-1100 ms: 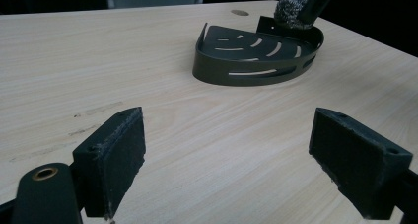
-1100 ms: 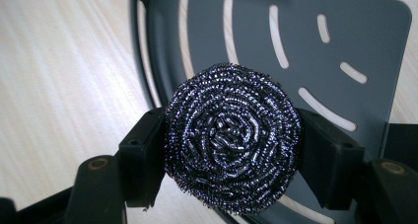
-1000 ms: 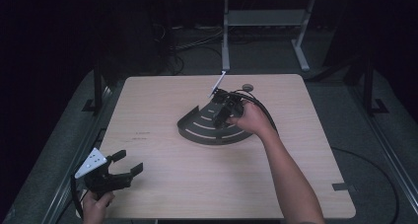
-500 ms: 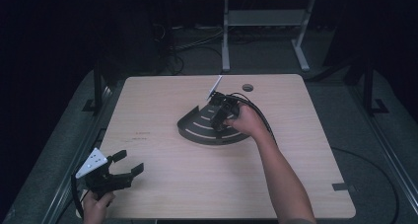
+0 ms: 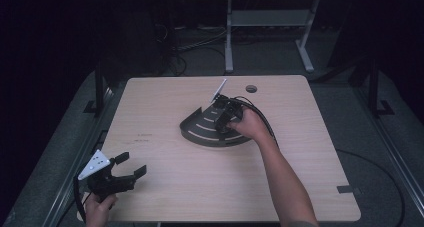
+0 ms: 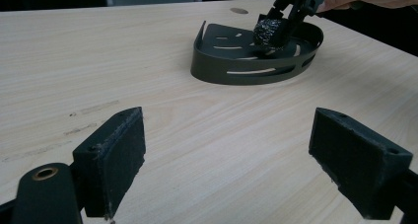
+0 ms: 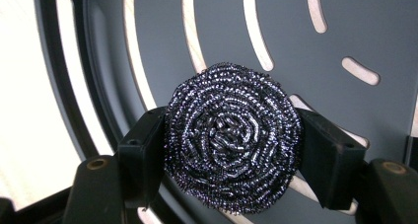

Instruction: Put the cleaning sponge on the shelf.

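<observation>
a light wood-grain table (image 5: 200,187) stands under dim light, its top bare along the near edge and marked by a small dark smudge (image 5: 145,138) left of centre. a round cable hole (image 5: 251,88) is cut near its far edge. behind the table, a pale metal frame (image 5: 265,22) with two splayed feet stands on the dark floor (image 5: 380,152), with a tangle of cables (image 5: 195,42) just beside it. a loose cable (image 5: 385,172) loops across the floor to the right, near a strip of dark tape (image 5: 349,189) stuck at the table's near right corner.
</observation>
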`<state>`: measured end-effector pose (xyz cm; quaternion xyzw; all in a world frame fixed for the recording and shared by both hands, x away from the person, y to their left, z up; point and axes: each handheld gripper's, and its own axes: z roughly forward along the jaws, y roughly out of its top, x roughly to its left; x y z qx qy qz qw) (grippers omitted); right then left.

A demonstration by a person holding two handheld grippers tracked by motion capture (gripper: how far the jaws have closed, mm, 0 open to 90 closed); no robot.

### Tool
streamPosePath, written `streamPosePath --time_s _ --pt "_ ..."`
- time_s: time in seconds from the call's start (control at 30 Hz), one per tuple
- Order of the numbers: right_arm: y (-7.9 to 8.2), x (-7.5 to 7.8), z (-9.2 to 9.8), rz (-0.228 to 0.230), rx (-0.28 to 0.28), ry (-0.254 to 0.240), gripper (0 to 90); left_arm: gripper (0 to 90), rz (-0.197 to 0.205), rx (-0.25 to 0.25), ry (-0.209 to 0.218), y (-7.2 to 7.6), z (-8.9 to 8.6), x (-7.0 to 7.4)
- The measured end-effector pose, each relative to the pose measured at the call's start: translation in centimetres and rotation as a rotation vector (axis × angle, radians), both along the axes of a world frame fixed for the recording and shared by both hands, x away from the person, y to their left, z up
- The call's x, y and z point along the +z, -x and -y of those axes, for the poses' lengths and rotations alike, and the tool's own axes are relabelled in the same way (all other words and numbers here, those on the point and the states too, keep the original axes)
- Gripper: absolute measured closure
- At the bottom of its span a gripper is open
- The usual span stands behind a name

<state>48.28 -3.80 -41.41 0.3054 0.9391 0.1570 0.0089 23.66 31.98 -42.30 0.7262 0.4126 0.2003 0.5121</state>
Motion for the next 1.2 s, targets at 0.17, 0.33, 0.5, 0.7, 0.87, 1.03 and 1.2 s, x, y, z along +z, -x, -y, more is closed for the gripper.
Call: streamPosePath --time_s 0.17,0.33,0.5,0.7,0.87,1.03,1.2 --pt "-0.2 -0.3 -0.1 -0.006 -0.009 0.002 32.3 13.3 0.0 0.004 0.002 0.1 -0.3 0.0" --pt "-0.4 -0.7 -0.4 -0.01 -0.011 -0.002 32.2 13.3 0.0 0.001 0.006 0.1 -0.4 0.1" --pt "-0.5 -1.1 -0.6 -0.012 -0.018 0.002 32.1 13.3 0.001 -0.001 0.006 0.0 -0.2 0.0" --pt "-0.6 -1.4 -0.8 -0.015 -0.016 0.015 32.0 13.3 0.002 0.001 0.003 0.0 -0.2 0.0" --pt "-0.6 -1.3 -0.7 -0.018 -0.021 0.008 31.8 13.3 0.002 0.002 0.002 -0.1 -0.1 0.1" --pt "-0.5 -1.7 -0.7 -0.02 -0.012 0.026 31.4 13.3 0.002 0.002 0.001 -0.1 -0.1 0.1" --pt "-0.4 -1.9 -0.7 -0.017 -0.016 0.024 30.4 13.3 0.002 0.004 0.004 -0.1 -0.2 0.1"
